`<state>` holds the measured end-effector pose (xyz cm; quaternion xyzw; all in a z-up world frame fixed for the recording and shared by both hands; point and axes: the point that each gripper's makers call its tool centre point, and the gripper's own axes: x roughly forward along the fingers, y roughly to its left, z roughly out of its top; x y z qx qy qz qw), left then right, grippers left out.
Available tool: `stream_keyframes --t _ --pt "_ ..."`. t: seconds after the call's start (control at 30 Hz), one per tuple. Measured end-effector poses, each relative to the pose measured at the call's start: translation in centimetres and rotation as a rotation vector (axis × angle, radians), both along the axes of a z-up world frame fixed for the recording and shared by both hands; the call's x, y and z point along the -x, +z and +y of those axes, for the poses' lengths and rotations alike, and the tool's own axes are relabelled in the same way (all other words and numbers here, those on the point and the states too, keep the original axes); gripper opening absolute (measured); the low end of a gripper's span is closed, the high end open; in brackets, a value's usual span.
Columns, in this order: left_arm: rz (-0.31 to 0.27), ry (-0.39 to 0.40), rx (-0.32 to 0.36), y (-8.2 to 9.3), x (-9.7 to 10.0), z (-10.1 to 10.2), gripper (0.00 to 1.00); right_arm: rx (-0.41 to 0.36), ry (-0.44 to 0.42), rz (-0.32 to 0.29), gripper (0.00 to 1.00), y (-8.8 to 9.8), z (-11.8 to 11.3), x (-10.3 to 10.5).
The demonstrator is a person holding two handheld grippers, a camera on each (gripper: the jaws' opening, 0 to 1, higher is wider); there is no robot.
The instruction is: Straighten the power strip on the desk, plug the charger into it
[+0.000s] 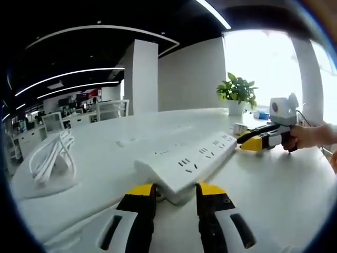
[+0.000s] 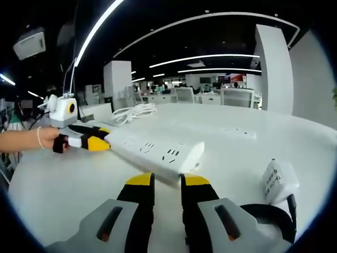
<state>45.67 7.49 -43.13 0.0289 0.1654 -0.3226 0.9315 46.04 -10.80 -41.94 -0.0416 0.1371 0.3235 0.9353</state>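
Left gripper view has my left hand-held gripper (image 1: 176,191) closed on one end of the power strip (image 1: 189,161), my right hand-held gripper (image 2: 167,181) pinching the other end to square it on the tabletop (image 2: 63,184), charger (image 2: 278,182) waiting just right.

Bright window (image 1: 263,68) behind my plant (image 1: 238,90) blown out to white glare, ceiling light strips (image 2: 210,57) crisp overhead, soft shadow under the power strip (image 1: 184,161), desk (image 2: 68,184) evenly lit, fisheye bending edges, far office slightly soft.
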Motion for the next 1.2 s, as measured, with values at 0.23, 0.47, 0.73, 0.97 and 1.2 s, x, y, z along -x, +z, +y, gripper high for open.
stream_keyframes --t 0.23,0.47,0.73,0.97,1.2 --pt "0.0 0.003 -0.003 -0.02 -0.06 -0.1 0.31 0.0 0.0 0.002 0.19 0.01 -0.09 0.23" --pt "0.0 0.005 -0.005 -0.06 -0.05 -0.11 0.31 -0.003 0.0 0.004 0.19 0.02 -0.14 0.28" --pt "0.001 -0.001 -0.005 -0.07 -0.06 -0.14 0.31 -0.001 -0.003 0.002 0.19 0.06 -0.17 0.36" --pt "0.002 0.004 -0.011 -0.19 -0.03 -0.19 0.32 -0.005 -0.003 0.004 0.19 0.08 -0.23 0.33" --pt "0.004 0.003 -0.009 -0.23 0.19 -0.32 0.32 -0.005 -0.004 0.004 0.19 0.07 -0.29 0.48"
